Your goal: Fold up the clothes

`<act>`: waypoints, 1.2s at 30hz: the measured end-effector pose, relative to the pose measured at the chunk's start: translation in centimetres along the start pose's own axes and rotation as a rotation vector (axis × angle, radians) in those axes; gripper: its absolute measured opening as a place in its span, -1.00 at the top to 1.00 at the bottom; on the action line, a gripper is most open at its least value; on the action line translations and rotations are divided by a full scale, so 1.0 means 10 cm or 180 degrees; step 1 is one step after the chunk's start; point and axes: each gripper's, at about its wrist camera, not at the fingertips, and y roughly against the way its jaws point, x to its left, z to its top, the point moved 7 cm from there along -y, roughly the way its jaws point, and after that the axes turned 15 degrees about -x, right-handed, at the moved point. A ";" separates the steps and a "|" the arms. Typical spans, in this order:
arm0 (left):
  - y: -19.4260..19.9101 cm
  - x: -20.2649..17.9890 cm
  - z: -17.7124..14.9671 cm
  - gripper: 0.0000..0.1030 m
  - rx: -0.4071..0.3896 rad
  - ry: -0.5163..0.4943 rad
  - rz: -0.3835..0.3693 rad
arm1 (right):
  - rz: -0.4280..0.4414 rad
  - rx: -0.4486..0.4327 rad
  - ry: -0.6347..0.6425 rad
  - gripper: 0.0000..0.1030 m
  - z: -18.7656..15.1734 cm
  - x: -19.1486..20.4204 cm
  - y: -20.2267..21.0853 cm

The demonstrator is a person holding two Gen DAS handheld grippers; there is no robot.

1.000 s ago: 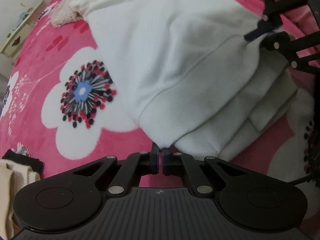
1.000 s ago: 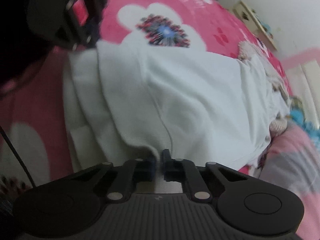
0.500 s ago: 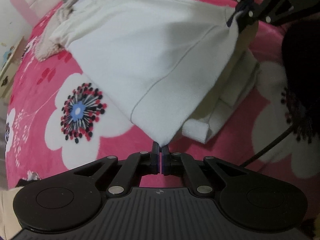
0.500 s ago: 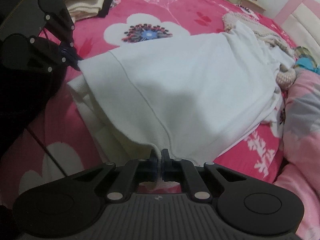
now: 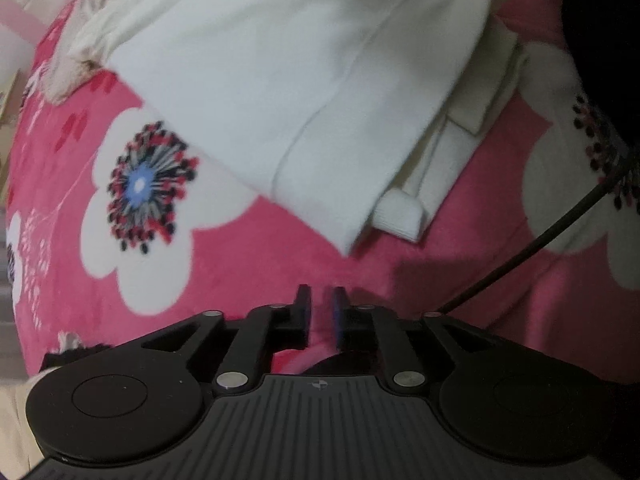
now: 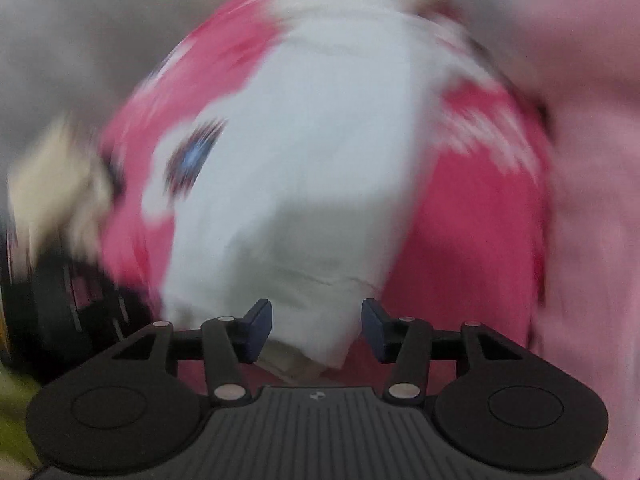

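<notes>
On the pink fleece blanket with big white flowers (image 5: 224, 280), the white folded knit garment (image 5: 304, 92) lies flat, filling the left wrist view from 11 o'clock through 1 o'clock, its nearest corner pointing toward 6 o'clock and ending short of the fingertips. Under its right edge sit extra folded layers, with a small rolled white cuff (image 5: 400, 216) poking out at about 4 o'clock of the garment. Left gripper (image 5: 322, 316): jaws a narrow gap apart and opening, nothing between them, only pink blanket showing through the gap; garment corner is near but clear of the fingers. A thin black cable (image 5: 532, 244) runs from beside the right finger linkage up toward 2 o'clock. A white flower with a blue-centred, red-and-black burst (image 5: 148, 184) sits at 9 o'clock of the garment. A beige folded item (image 5: 16, 420) is at the 8 o'clock edge, mostly cut off. Right wrist view is heavily motion-blurred. Right gripper (image 6: 317, 330): jaws well apart and opening; the garment's (image 6: 320, 152) near corner sits between the blue pads (image 6: 256, 328) in the picture, but neither pad presses on it, gaps visible both sides. From there the garment stretches up toward 12 o'clock on the blanket (image 6: 460, 240). A dark blurred shape at 8 o'clock of that view can't be identified.
</notes>
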 end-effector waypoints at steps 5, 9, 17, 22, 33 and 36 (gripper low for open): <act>0.09 -0.05 0.18 0.32 -0.0350 -0.0018 -0.0047 | -0.0094 0.0096 -0.1046 0.00 -0.03 -0.33 -0.18; -0.03 -0.25 0.30 0.26 -0.0478 -0.0282 -0.0148 | -0.0161 0.0252 -0.1111 0.55 -0.10 -0.30 -0.39; -0.29 -0.48 0.36 0.25 -0.0499 -0.0749 -0.0176 | -0.0095 0.0215 -0.1228 0.82 -0.09 -0.21 -0.38; -0.35 -0.54 0.38 0.23 -0.0512 -0.0920 -0.0134 | -0.0001 0.0300 -0.1460 0.78 -0.12 -0.24 -0.47; -0.41 -0.61 0.46 0.21 -0.0566 -0.0968 -0.0078 | -0.0036 0.0340 -0.1460 0.42 -0.13 -0.25 -0.61; -0.42 -0.56 0.48 0.32 -0.0611 -0.0867 -0.0142 | -0.0057 0.0298 -0.1374 0.85 -0.11 -0.26 -0.60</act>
